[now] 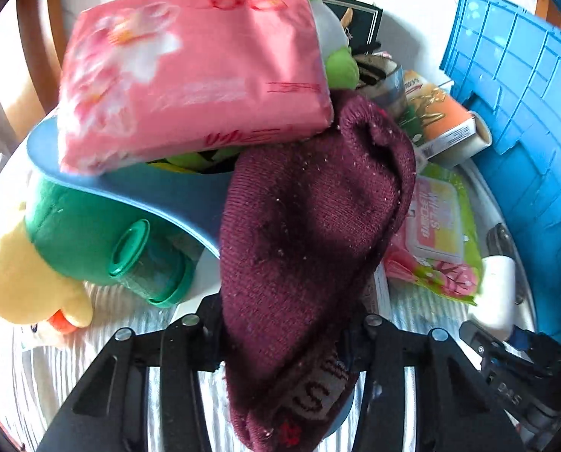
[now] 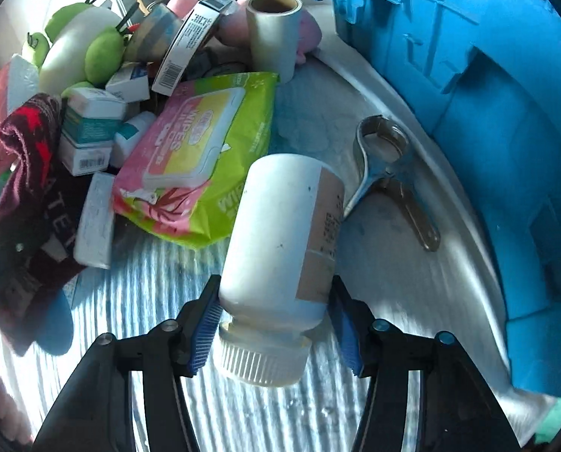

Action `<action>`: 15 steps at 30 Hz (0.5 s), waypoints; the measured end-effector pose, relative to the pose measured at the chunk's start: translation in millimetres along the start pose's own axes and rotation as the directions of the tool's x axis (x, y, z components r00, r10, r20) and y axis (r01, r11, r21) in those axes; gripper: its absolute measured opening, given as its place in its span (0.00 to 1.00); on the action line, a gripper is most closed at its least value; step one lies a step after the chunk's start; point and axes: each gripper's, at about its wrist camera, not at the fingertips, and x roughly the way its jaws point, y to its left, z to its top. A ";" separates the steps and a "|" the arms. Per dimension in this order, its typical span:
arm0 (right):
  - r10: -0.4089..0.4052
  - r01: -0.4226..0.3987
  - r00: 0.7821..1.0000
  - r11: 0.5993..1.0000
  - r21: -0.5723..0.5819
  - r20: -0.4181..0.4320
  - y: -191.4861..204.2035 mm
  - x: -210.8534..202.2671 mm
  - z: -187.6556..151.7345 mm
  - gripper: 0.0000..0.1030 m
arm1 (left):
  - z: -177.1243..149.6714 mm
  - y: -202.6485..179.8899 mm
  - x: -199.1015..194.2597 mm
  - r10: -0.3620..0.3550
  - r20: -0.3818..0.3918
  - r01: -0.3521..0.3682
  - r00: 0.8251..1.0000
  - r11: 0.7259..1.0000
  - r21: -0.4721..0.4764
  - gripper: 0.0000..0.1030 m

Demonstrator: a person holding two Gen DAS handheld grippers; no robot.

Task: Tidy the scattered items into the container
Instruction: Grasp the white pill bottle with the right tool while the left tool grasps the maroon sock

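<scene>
A blue plastic crate [image 2: 487, 120] stands along the right side of the white table [image 2: 412, 263]; only its ribbed outer wall shows, so what lies inside it cannot be told. In the left wrist view a light-blue curved basin [image 1: 175, 192] sits in the pile, a pink flowered tissue pack [image 1: 193, 71] resting across its rim, with yellow-green bits showing underneath. The left gripper [image 1: 284, 335] is clamped on a maroon knit sock [image 1: 310, 226], which drapes up over the basin's edge; the grey band on its cuff carries letters too distorted to read. Left of the sock lie a green-capped bottle [image 1: 148, 263] and a yellow soft toy [image 1: 28, 275] with a green band. The right gripper [image 2: 276, 324] has its blue pads against the shoulder of a white bottle [image 2: 280, 241] with a ribbed white cap, lying on the striped mat [image 2: 167, 301] with cap toward the camera; its beige label bears small print that cannot be read. Just right of the bottle, toward the crate, lies a chrome wrench-like tool [image 2: 385, 162]. Behind the bottle sits a green and pink packet [image 2: 205, 154] marked "WIPES", touching a heap of small white boxes [image 2: 92, 120], a green and white plush [image 2: 77, 49], a cardboard-cored roll [image 2: 272, 34] and a barcoded carton [image 2: 193, 41].
</scene>
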 end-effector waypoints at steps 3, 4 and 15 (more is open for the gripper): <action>0.004 -0.004 1.000 1.000 -0.023 0.015 6.3 -12.9 -8.3 0.52 | 0.2 5.2 -16.7 -0.011 0.010 0.011 1.000 1.000 0.000 0.34; 0.006 -0.005 1.000 0.999 -0.034 0.029 9.5 -19.8 -10.5 0.52 | -0.1 5.0 -23.3 -0.016 0.021 0.016 1.000 1.000 0.001 0.31; 0.112 -0.094 0.984 0.987 -0.128 0.137 46.6 -84.1 -13.0 0.52 | 12.8 35.9 -77.9 0.033 0.113 -0.032 0.993 0.999 -0.012 0.23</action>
